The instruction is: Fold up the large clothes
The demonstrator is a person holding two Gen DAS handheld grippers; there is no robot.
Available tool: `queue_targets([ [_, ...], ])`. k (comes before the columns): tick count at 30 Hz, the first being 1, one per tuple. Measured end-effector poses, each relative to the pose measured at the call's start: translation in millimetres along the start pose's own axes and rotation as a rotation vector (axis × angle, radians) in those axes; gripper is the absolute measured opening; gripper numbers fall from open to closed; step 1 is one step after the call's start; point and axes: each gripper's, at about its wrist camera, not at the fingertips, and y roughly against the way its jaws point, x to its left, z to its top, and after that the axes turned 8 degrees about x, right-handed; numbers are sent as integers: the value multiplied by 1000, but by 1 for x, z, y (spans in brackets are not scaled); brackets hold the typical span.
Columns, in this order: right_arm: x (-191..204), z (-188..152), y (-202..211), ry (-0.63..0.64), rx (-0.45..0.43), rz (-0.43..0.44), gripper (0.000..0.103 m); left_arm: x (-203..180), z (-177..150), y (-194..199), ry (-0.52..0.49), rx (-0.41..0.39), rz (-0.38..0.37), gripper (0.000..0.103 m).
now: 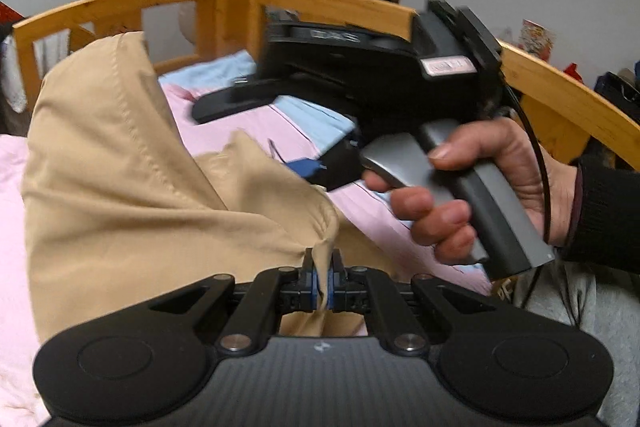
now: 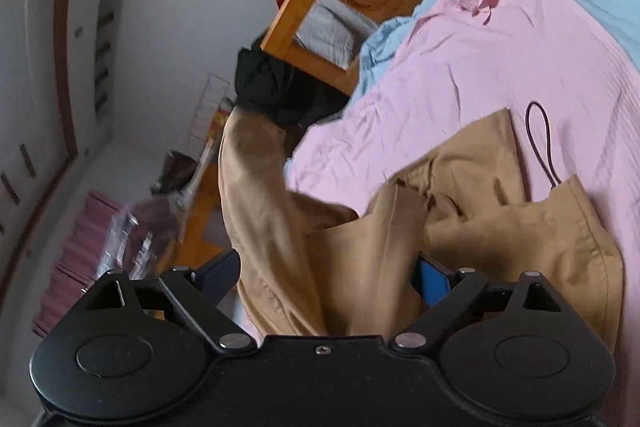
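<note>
Pinching tan garment [image 1: 132,187] tight, left claw [image 1: 323,277]; right claw [image 2: 328,277] spread wide, dark cord [image 2: 540,143] only there.

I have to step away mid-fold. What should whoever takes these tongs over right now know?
Left tongs: shut on a pinch of the tan garment, holding it up above the bed.
Right tongs: open, with garment cloth lying between the fingers, not clamped.
Right hand holds its tool close beside the left one.
Garment: partly lifted, the rest rumpled on the pink sheet; a dark cord lies on the sheet by it.
Done: one point gripped and lifted.
Left: probably close the right tongs on the cloth, spread the garment flat, then fold. No finished fold shows yet.
</note>
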Motion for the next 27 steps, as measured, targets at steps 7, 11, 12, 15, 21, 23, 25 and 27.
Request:
queue_targets([
  [7, 10, -9, 11, 163, -3, -232, 19, -11, 9, -37, -38, 28, -54, 3],
  [11, 10, -15, 16, 301, -13, -408, 15, -11, 10, -75, -21, 52, -86, 3],
  [12, 5, -17, 15, 327, -9, -451, 14, -9, 9, -87, -6, 68, -95, 3],
  [15, -19, -24, 10, 335, -7, -548, 13, -7, 4, -114, -7, 97, -84, 4],
  [21, -49, -31, 20, 274, -47, -575, 12, 2, 9, -101, 26, 58, -119, 16],
  [23, -45, -33, 19, 316, -48, -596, 12, -5, 5, -81, -25, 17, -115, 42],
  [25, -43, -35, 16, 330, -51, -612, 12, -13, 4, -63, -77, -28, -84, 56],
  [27, -43, -34, 14, 332, -55, -623, 12, -16, 3, -45, -101, -63, -58, 58],
])
